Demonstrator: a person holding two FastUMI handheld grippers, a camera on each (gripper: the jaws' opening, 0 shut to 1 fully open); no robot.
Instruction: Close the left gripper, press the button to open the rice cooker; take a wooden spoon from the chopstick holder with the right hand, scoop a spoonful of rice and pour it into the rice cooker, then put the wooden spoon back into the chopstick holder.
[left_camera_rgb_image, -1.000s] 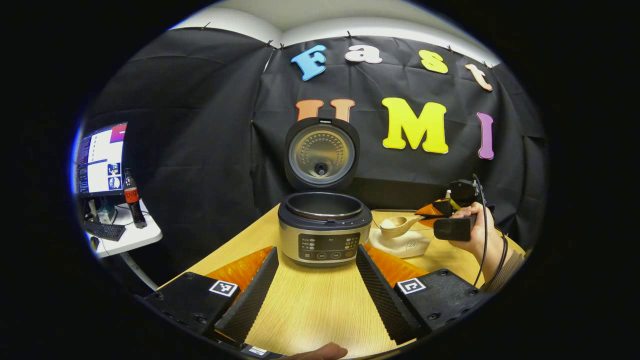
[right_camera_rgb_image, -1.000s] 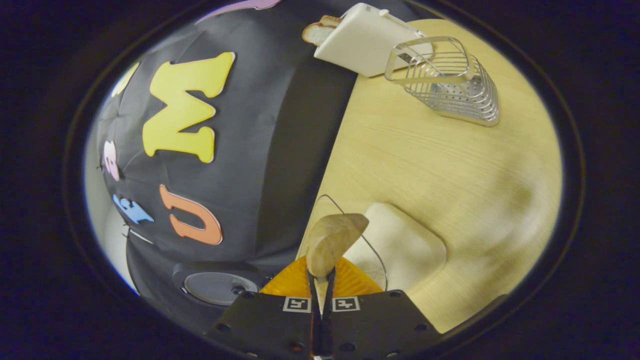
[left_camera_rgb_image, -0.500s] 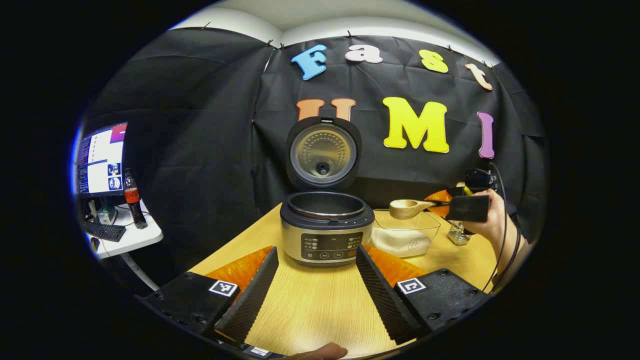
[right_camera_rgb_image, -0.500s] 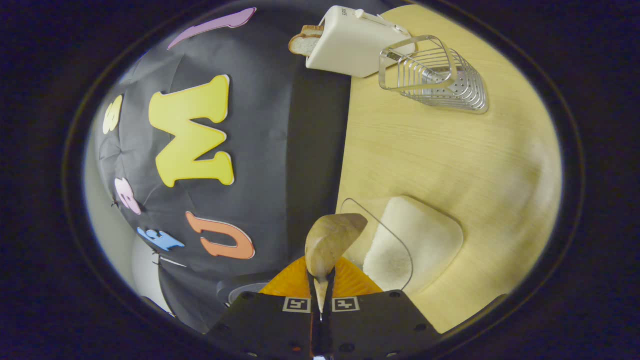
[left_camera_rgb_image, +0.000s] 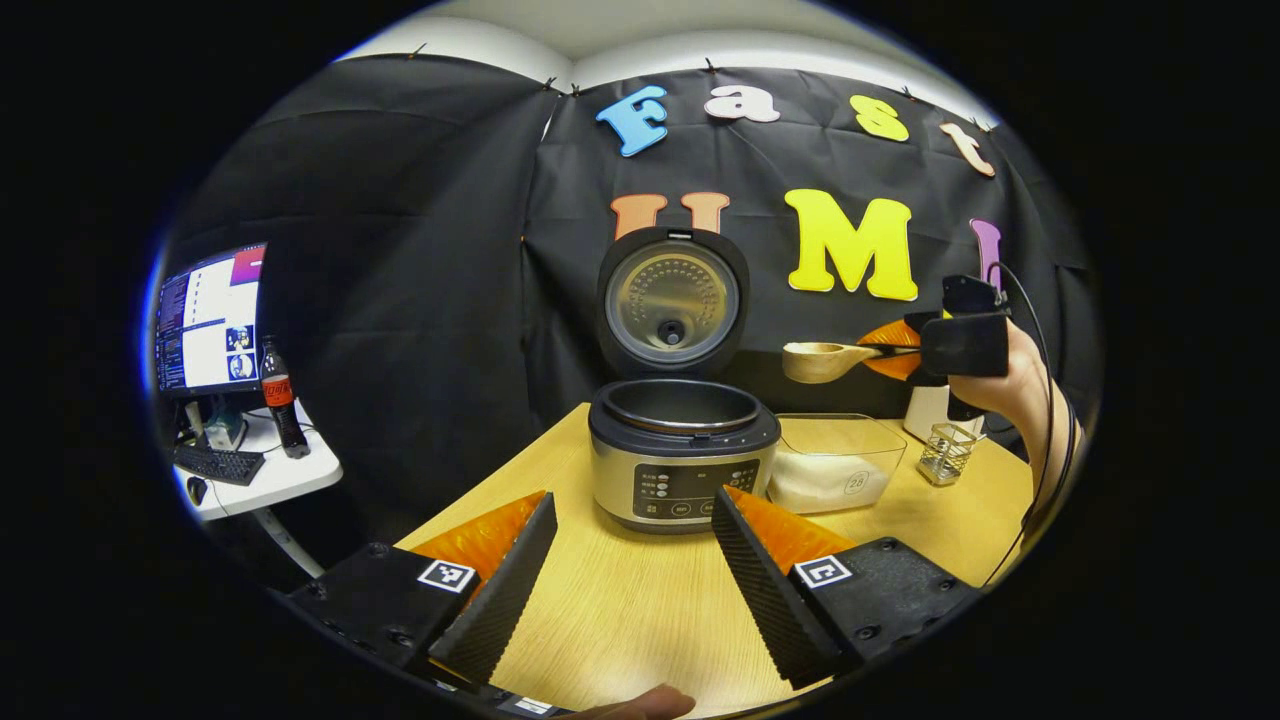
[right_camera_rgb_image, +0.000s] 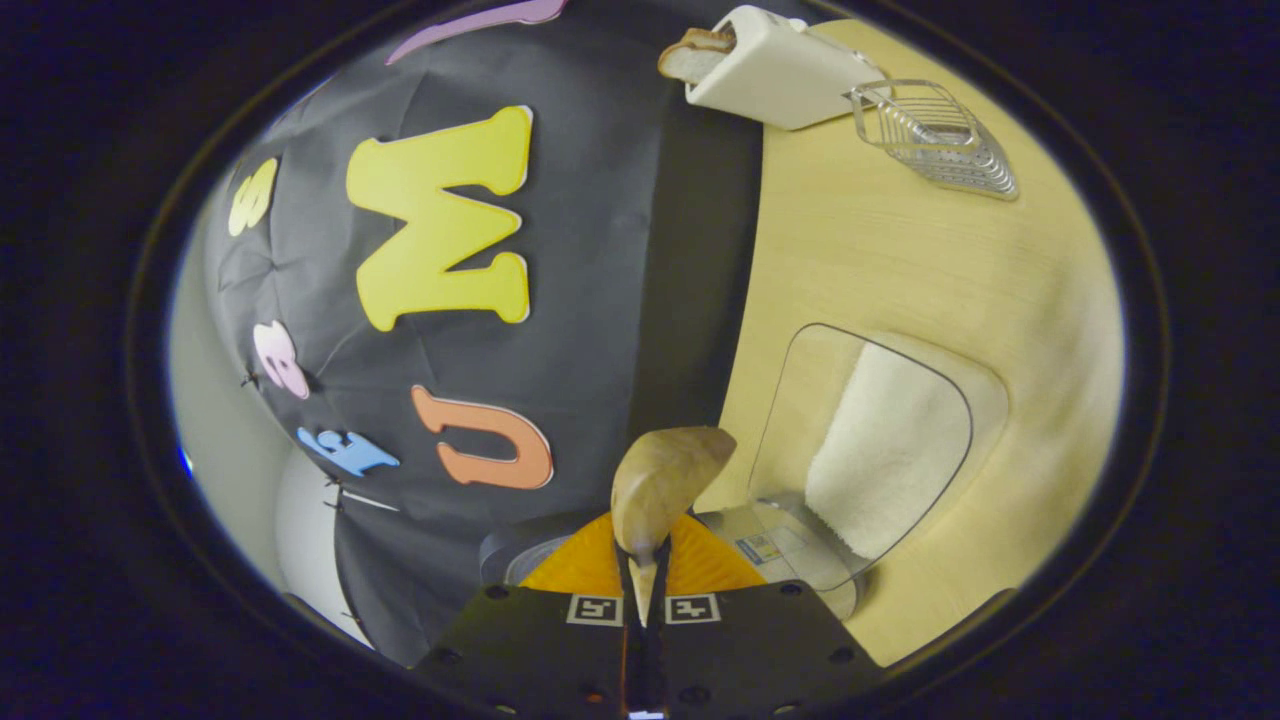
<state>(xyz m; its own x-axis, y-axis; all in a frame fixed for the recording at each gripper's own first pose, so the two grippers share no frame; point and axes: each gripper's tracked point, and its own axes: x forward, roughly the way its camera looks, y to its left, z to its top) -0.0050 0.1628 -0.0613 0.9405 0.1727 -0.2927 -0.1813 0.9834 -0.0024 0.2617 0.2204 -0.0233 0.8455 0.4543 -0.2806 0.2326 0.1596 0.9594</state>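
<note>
The rice cooker (left_camera_rgb_image: 685, 452) stands open on the wooden table, its lid (left_camera_rgb_image: 672, 303) upright. My left gripper (left_camera_rgb_image: 630, 590) is open in front of it, with nothing between its fingers. To the cooker's upper right a hand holds my right gripper (left_camera_rgb_image: 905, 350), which is shut on the handle of the wooden spoon (left_camera_rgb_image: 822, 361). The spoon is level, above the clear rice container (left_camera_rgb_image: 850, 440); what its bowl holds is hidden. In the right gripper view the spoon (right_camera_rgb_image: 665, 478) sticks out of the shut gripper (right_camera_rgb_image: 643, 590), with the rice (right_camera_rgb_image: 885, 450) to its right. The wire chopstick holder (left_camera_rgb_image: 945, 453) stands beyond.
A white toaster (right_camera_rgb_image: 780, 65) with a slice of bread (right_camera_rgb_image: 697, 52) stands next to the chopstick holder (right_camera_rgb_image: 935, 135) at the table's back. Off to the left, a side table (left_camera_rgb_image: 265, 475) carries a monitor, a keyboard and a bottle (left_camera_rgb_image: 279, 396).
My right gripper has lifted the spoon out of the rice container and well above it. The left gripper's view has shifted slightly; its fingers stay open.
</note>
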